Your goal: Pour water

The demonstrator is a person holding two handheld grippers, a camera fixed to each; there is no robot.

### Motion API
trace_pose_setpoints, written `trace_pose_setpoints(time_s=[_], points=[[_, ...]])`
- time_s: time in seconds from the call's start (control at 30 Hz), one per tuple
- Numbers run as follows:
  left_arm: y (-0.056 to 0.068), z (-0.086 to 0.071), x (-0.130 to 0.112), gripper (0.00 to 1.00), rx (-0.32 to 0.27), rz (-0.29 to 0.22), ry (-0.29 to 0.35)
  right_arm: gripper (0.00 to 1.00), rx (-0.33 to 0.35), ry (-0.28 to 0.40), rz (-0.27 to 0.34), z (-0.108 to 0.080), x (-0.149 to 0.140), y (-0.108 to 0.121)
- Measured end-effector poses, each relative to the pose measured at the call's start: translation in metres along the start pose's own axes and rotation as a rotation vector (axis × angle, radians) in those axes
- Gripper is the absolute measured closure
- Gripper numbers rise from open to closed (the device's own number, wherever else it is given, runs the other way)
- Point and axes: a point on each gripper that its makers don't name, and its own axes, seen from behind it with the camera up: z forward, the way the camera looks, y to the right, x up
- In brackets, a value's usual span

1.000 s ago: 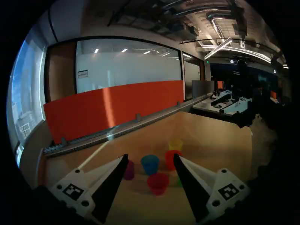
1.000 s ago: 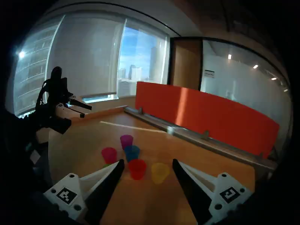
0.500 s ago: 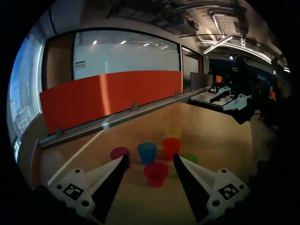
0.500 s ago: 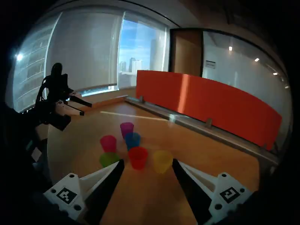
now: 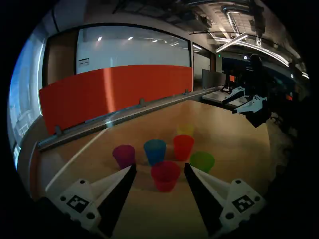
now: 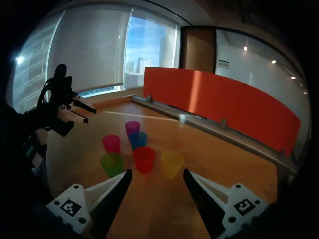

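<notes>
Wooden office table (image 6: 239, 159), orange partition (image 6: 223, 99) behind: coloured cups are clustered around the red cup (image 6: 144, 159), with the blue cup (image 6: 138, 140) just behind it and the yellow cup (image 6: 172, 163) just beside it. The left gripper (image 5: 160, 166) and the right gripper (image 6: 157, 172) are held wide open and empty, short of the red cup. With cups packed so tightly, a neighbour could be toppled by a spread finger. Against a second ago, the green cup (image 6: 112, 164) beside the red cup is brought fully into view.

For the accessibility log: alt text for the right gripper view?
The open right gripper hovers over a wooden table, facing six clustered upright cups: purple, pink, blue, green, red, yellow. The left gripper is far left; an orange divider stands behind.
</notes>
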Motion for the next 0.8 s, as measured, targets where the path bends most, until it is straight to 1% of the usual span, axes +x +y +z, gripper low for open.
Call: trace_pose_setpoints(time_s=[0.3, 0.8], points=[[0.003, 0.006, -0.007, 0.11, -0.014, 0.004, -0.013, 0.01, 0.005, -0.007, 0.015, 0.006, -0.007, 0.002], [0.010, 0.012, -0.013, 0.11, -0.028, 0.020, -0.027, 0.00, 0.007, -0.015, 0.008, 0.012, -0.013, 0.002]])
